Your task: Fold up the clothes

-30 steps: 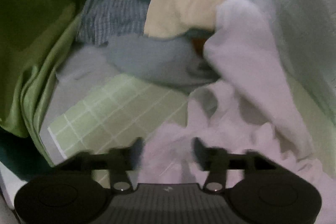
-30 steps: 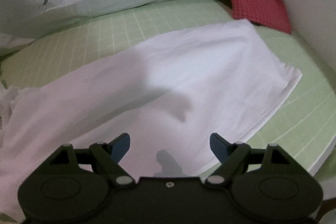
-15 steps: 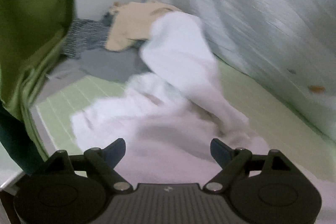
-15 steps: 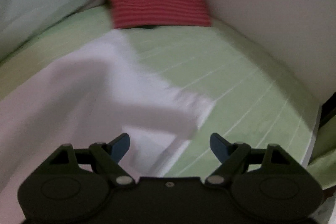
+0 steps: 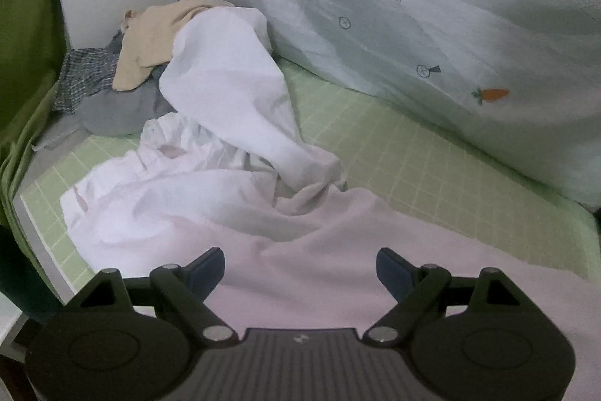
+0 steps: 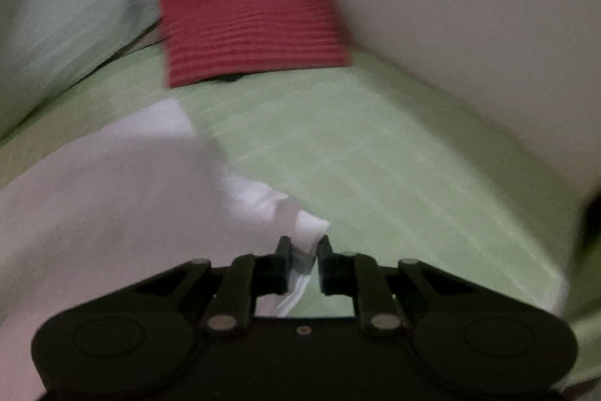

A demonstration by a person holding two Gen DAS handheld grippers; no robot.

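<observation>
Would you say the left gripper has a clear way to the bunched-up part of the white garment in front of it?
Probably yes: the left gripper is open and holds nothing, and only flat cloth of the same white garment lies between it and the bunch.

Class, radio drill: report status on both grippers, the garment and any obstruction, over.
Left gripper open, above the white garment. Right gripper shut on the garment's corner. One end draped over the clothes pile; red folded cloth ahead, apart.

Carrot-print duvet (image 5: 432,36) along green grid sheet (image 5: 413,153); green curtain (image 5: 26,6) beside.
</observation>
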